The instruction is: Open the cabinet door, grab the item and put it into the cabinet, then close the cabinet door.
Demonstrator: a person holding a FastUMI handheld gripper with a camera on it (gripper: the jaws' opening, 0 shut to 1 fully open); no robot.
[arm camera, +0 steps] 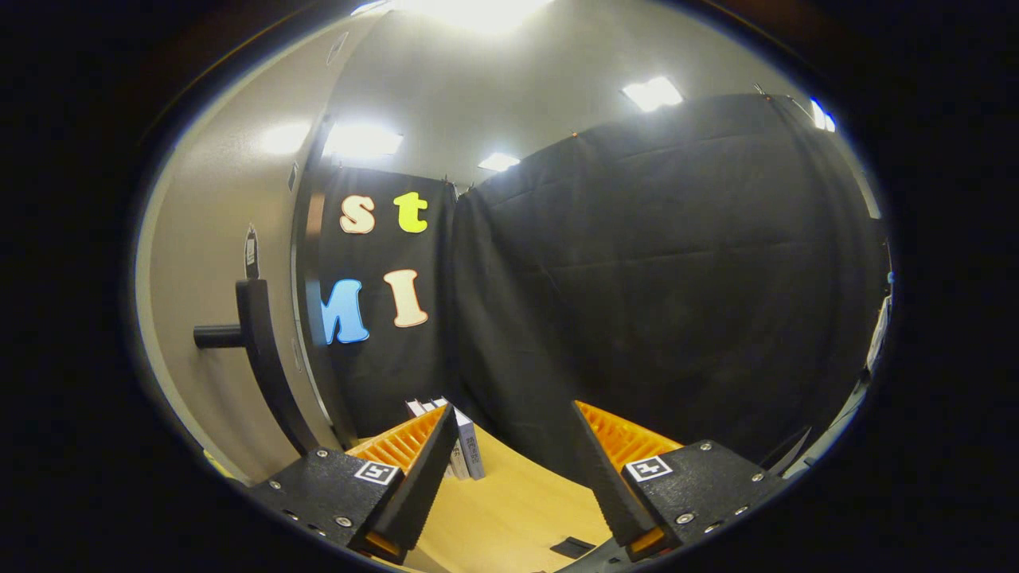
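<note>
My gripper (pixel 513 407) is open, with nothing between its fingers, only bare wooden tabletop (pixel 509 501). To the left of the fingers stands the beige cabinet door (pixel 215 263), seen at a steep angle. Its black bar handle (pixel 259 350) sticks out on a short post, above and left of the left finger. A few thin upright grey and white boxes (pixel 468 446) stand on the table just beyond the left fingertip, against the black cloth wall. I cannot tell whether the door is open or closed.
Black cloth walls (pixel 653 302) close off the space ahead and to the right. A small flat dark piece (pixel 571 547) lies on the table near the base of the right finger. Ceiling lights shine above.
</note>
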